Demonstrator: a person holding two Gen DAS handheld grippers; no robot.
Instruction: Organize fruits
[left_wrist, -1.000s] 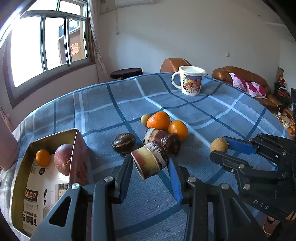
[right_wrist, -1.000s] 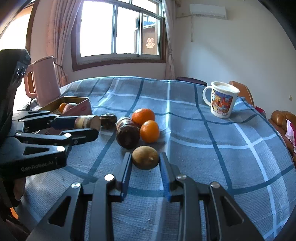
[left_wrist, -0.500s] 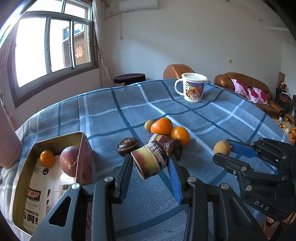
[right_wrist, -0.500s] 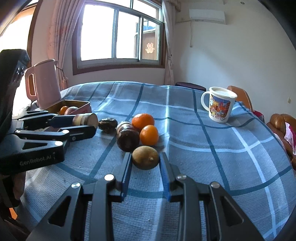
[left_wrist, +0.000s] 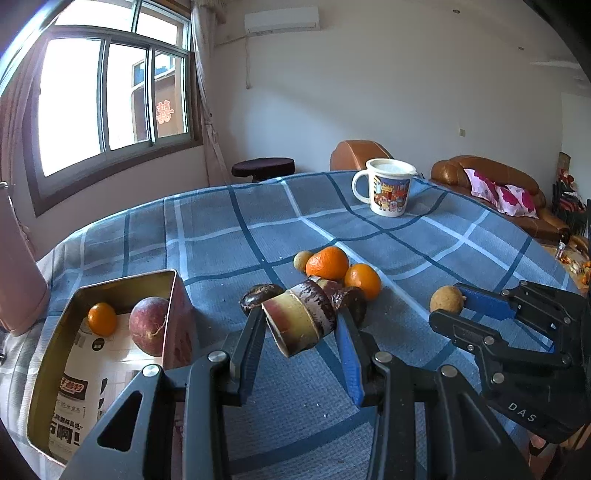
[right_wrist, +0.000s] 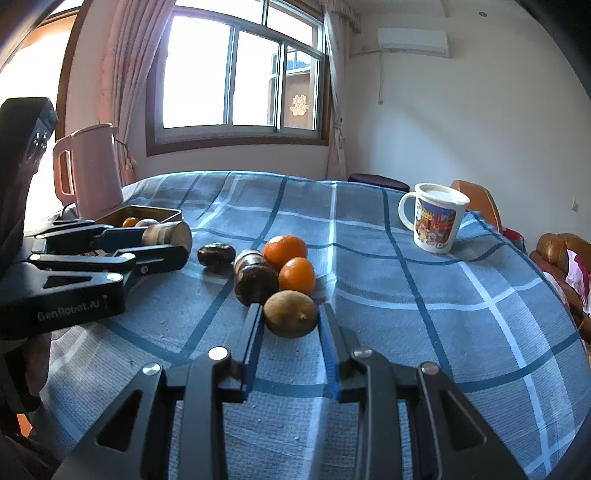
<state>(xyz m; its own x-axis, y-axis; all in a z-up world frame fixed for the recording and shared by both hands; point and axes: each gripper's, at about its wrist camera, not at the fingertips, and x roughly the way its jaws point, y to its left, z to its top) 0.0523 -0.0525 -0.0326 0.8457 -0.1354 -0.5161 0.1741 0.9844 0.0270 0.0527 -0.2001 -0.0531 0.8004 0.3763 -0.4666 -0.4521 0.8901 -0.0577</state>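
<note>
We hold a stiff, smooth cane piece (left_wrist: 301, 319) across its sides in the left gripper (left_wrist: 301, 328); the right gripper (right_wrist: 290, 317) clamps a firm kiwi (right_wrist: 290, 314), both above the table (right_wrist: 406, 314). We judge both light.

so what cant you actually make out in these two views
- Tin: in the left wrist view its near end is cut off by the frame edge; print on the paper inside too small to read.
- Pink jug: only a sliver at the left edge there.
- Small fruit: mostly hidden behind the tangerine.
</note>
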